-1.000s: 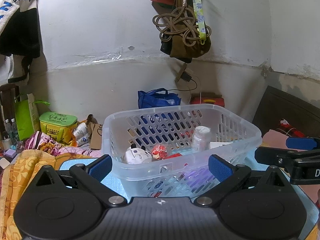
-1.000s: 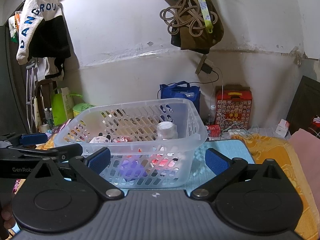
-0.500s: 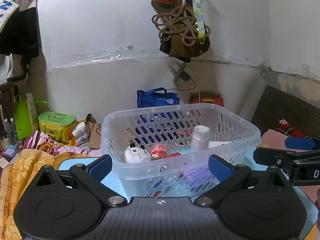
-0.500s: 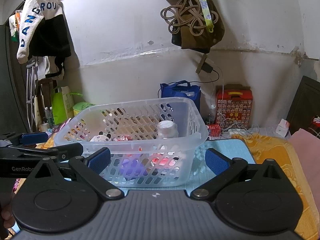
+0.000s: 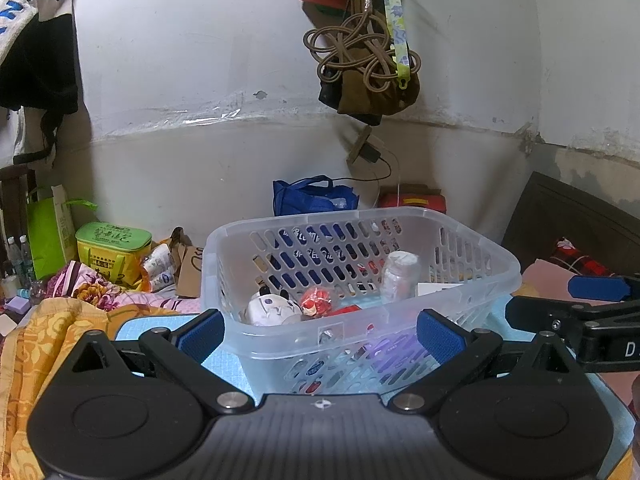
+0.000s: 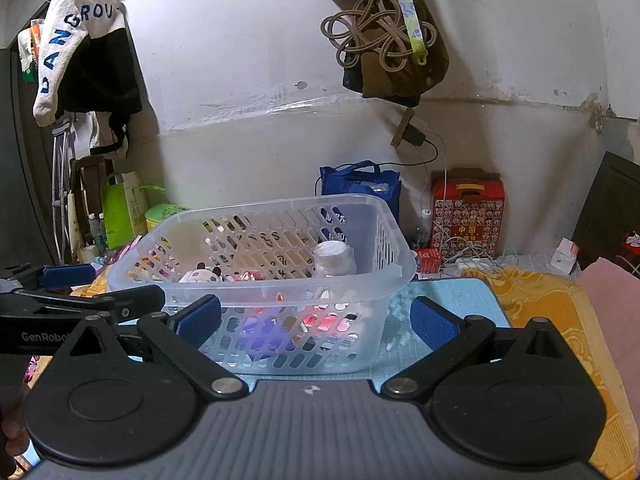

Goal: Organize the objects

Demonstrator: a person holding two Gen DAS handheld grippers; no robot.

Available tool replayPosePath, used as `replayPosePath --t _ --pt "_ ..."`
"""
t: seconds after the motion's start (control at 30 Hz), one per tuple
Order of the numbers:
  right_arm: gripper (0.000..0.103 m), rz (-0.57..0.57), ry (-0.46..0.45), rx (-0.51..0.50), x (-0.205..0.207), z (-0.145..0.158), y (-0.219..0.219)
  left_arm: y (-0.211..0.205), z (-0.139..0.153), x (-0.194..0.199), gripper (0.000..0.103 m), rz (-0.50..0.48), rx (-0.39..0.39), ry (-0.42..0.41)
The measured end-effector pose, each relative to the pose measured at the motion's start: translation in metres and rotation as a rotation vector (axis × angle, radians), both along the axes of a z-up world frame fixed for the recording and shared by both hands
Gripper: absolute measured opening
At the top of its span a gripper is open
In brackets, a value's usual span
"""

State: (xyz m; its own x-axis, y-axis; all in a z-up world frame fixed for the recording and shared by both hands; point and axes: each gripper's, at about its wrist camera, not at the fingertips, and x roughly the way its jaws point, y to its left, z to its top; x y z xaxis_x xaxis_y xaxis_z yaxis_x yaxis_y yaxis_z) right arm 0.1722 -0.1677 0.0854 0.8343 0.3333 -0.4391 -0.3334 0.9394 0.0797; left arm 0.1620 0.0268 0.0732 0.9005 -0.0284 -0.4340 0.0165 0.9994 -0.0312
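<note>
A clear slotted plastic basket stands on a light blue mat; it also shows in the right wrist view. Inside lie a white panda toy, a small red item and a white-capped bottle. My left gripper is open and empty, just short of the basket's near wall. My right gripper is open and empty, also in front of the basket. Each gripper shows at the edge of the other's view.
A wall stands close behind, with a blue bag, a red box and a green tin along it. A brown bag with cord hangs above. Orange cloth lies left, pink cloth right.
Both views have shifted very slightly. The grippers stay open and the basket has not moved.
</note>
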Motion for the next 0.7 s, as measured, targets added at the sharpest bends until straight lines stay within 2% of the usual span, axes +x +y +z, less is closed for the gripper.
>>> replayPosePath --t 0.7 --pt "0.103 0.003 0.003 -0.006 0.0007 -0.0018 0.0 -0.0022 0.0013 -0.0027 0.103 -0.014 0.016 -0.018"
